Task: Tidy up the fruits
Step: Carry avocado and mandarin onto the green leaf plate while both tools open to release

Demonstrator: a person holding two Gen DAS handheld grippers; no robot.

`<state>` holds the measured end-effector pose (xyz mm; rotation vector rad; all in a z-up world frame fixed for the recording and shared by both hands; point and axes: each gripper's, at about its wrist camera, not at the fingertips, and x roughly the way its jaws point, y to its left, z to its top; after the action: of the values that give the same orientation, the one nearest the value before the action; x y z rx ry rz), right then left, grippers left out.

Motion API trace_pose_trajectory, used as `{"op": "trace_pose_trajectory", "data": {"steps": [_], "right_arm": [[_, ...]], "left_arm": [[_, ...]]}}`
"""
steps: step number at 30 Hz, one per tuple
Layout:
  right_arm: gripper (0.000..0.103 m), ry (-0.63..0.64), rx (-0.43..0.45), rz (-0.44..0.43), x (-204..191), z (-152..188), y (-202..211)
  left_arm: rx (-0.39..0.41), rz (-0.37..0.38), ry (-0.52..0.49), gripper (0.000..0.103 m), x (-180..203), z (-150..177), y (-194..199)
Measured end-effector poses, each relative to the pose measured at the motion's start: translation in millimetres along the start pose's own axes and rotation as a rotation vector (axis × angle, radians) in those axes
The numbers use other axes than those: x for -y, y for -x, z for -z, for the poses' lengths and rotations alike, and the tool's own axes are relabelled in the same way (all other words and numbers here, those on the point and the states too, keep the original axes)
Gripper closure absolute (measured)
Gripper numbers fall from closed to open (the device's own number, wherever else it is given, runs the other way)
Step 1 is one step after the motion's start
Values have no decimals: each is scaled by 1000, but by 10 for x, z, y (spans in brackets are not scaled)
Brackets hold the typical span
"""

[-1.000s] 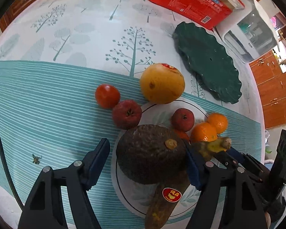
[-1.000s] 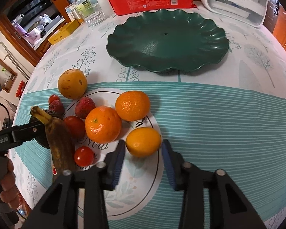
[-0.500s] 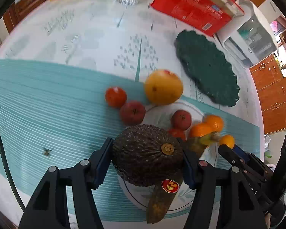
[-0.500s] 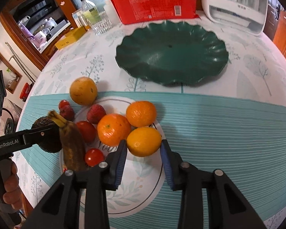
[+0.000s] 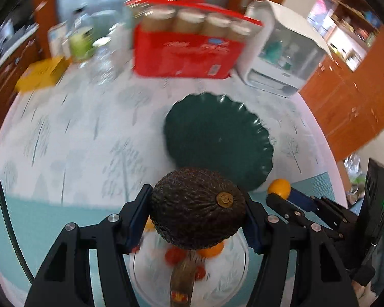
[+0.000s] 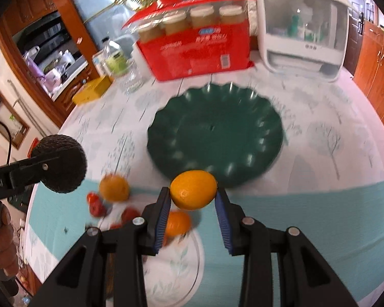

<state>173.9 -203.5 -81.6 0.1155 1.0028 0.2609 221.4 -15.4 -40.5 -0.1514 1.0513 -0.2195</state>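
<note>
Avocado [image 5: 197, 208] and orange [image 6: 193, 189] now lifted off the table [image 6: 320, 204].

Red box of jars [image 6: 197, 48], white appliance [image 6: 304, 30], yellow box [image 6: 92, 89], clear glass [image 6: 131, 80] at table's far edge

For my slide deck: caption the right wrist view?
Right gripper carries an orange toward the green plate.

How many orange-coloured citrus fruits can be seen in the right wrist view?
3: one orange gripped in the right claw, one below it by the white plate, and one left on the tablecloth. Blur may hide others.
</note>
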Motion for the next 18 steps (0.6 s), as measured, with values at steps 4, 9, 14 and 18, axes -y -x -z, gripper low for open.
{"op": "trace_pose_trajectory", "data": {"steps": [4, 9, 14, 18], "right_arm": [[67, -5, 2, 57, 113, -188, -234], [67, -4, -9, 115, 215, -269, -508], [67, -11, -47, 145, 288, -269, -766], [67, -9, -88, 157, 318, -251, -935]], "left_arm": [[-17, -29, -68, 40, 241, -315, -316], [-94, -69, -102, 40, 369, -493, -840], [-180, -87, -87, 40, 354, -500, -1271], [-224, -106, -77, 40, 315, -454, -1484]]}}
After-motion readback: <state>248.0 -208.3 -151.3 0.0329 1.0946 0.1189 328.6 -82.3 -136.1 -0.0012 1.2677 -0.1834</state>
